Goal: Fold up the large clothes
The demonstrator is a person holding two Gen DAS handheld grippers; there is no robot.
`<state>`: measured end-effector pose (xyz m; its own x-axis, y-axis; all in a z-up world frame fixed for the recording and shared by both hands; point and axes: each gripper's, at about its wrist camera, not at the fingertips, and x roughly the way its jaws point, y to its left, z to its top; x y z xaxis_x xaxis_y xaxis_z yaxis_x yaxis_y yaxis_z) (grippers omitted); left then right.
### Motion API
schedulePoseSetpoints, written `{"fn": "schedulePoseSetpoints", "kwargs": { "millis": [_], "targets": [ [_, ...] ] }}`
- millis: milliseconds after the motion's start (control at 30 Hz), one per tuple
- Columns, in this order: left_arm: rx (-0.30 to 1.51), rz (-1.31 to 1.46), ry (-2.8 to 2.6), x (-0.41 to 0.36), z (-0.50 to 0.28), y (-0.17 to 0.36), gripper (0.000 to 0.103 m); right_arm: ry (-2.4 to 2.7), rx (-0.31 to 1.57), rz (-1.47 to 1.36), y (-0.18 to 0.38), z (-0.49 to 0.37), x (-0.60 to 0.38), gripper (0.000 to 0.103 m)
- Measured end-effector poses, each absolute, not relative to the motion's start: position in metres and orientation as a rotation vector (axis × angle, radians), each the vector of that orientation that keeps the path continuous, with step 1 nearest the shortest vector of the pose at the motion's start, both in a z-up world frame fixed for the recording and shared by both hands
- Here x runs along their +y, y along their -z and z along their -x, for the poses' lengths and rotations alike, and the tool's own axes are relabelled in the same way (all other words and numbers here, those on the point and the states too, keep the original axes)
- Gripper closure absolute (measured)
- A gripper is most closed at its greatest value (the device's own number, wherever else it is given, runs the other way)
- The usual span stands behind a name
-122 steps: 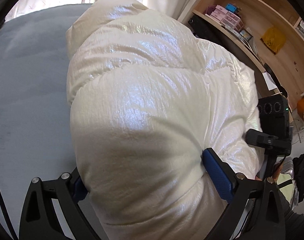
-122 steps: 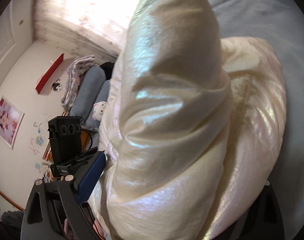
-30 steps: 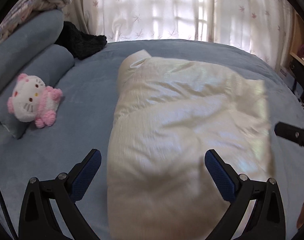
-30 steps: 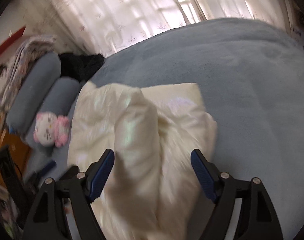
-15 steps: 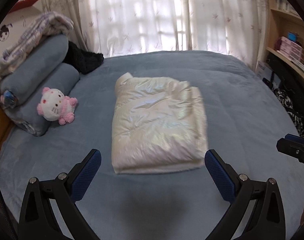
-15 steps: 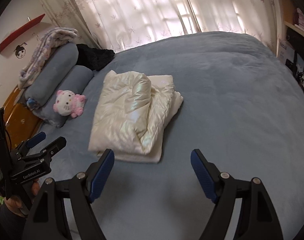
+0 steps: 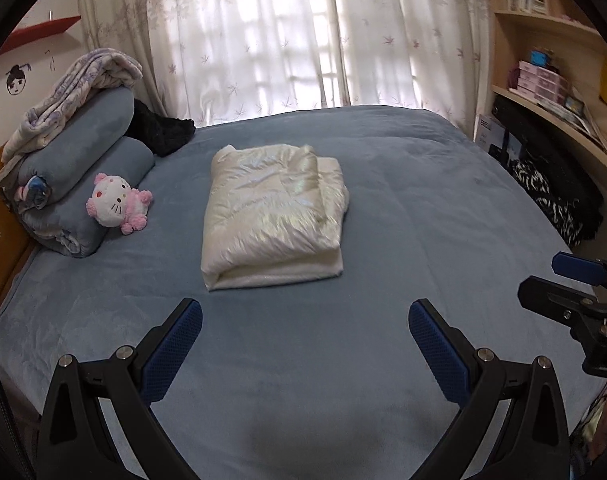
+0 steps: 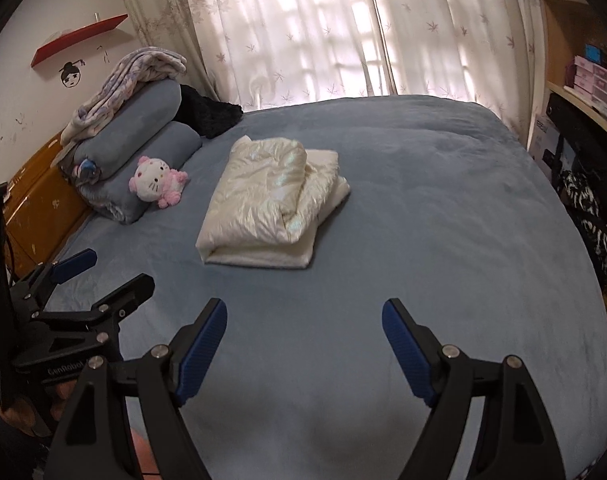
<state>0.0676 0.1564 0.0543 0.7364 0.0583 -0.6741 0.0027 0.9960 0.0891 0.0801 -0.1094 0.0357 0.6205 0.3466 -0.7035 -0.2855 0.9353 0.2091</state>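
At the middle of the blue bed (image 7: 403,208), toward twelve o'clock from both cameras, lies the cream puffer jacket (image 7: 271,208), folded into a squat rectangular bundle with its layered hem edge facing the viewer. Nothing touches it: the left gripper (image 7: 305,348) hangs over bare bedding at six o'clock, jaws spread wide and empty, and the right gripper (image 8: 303,344) hangs likewise, jaws apart and holding nothing, well short of the bundle. Each tool shows at the edge of the other's view, near three o'clock from the left and nine o'clock from the right. A pink-and-white plush cat (image 7: 115,204) sits at about ten o'clock beside rolled blue bedding (image 7: 83,184). The fold looks finished, judging by its tidy outline. The main risk is the padding itself: slick, springy fill tends to push back, so the top flap, which in the right view already sits loose and rumpled toward two o'clock, could creep open or slide off the lower layers. Any further nudge from one side only would likely skew the stack.
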Motion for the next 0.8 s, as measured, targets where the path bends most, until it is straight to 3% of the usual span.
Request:
{"fn": "schedulePoseSetpoints", "kwargs": {
  "millis": [500,800],
  "targets": [
    [0.769,-0.051,-0.033,0.128,-0.009,0.022,0.0,-0.252,0.841,-0.196,0.047,-0.018,-0.141,0.022],
    [0.888,0.001,-0.032,0.123,-0.007,0.06,0.0,-0.213,0.864,-0.211,0.075,0.001,-0.148,0.022]
  ]
}}
